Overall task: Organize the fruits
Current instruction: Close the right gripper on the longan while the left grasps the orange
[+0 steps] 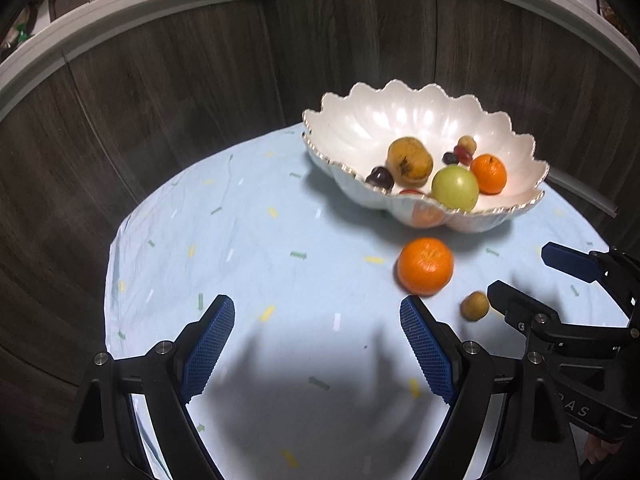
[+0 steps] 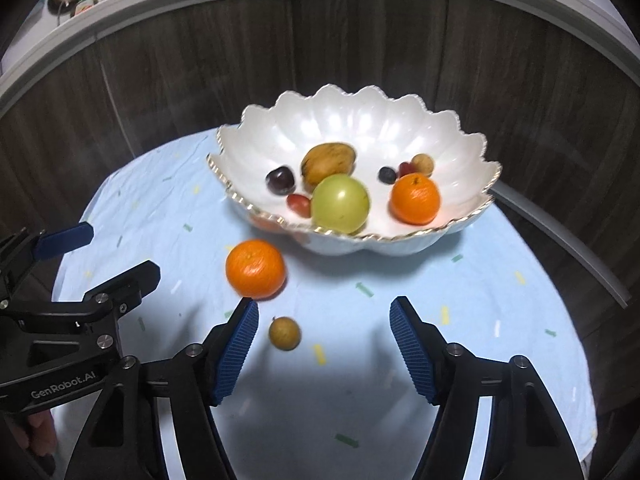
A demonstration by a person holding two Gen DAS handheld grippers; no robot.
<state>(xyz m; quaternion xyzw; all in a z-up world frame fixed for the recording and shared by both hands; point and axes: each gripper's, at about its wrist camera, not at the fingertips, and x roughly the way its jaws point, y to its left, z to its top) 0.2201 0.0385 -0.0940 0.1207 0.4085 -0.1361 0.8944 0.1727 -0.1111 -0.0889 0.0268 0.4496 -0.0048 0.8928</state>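
Nearest the cameras, well short of the scalloped white bowl (image 2: 472, 168), both grippers hang over the pale blue cloth (image 1: 248, 240) with nothing between their fingers. The left gripper (image 1: 318, 328) has its blue ribbed pads spread wide above bare cloth and its own shadow, down and to the left of the bowl in its own view. The right gripper (image 2: 324, 322) also stands parted, somewhat less widely, and grips nothing.

Just ahead of the right gripper, on the near side of the bowl, a small brownish round fruit (image 2: 284, 333) lies on the cloth close beside that gripper's left pad, not touching it as far as the view shows. In the left wrist view the same fruit (image 1: 475, 306) sits just off the tip of the right gripper's near finger.

A little farther on, between the small fruit and the bowl, a loose orange (image 2: 256, 268) rests on the cloth, near the bowl's front wall but apart from it.

Inside the bowl, closest to its front rim, sit a green apple (image 2: 340, 203) and a small red fruit (image 2: 299, 205) to its left. A second orange (image 2: 415, 199) lies at the right side. Behind them are a dark plum (image 2: 280, 180), a yellow-brown mango (image 2: 329, 161), a dark blue berry (image 2: 387, 175), a red one (image 2: 405, 168) and another small brown fruit (image 2: 422, 163).

Beyond the bowl stands dark wood panelling (image 2: 360, 40) under a pale countertop edge (image 1: 120, 12).
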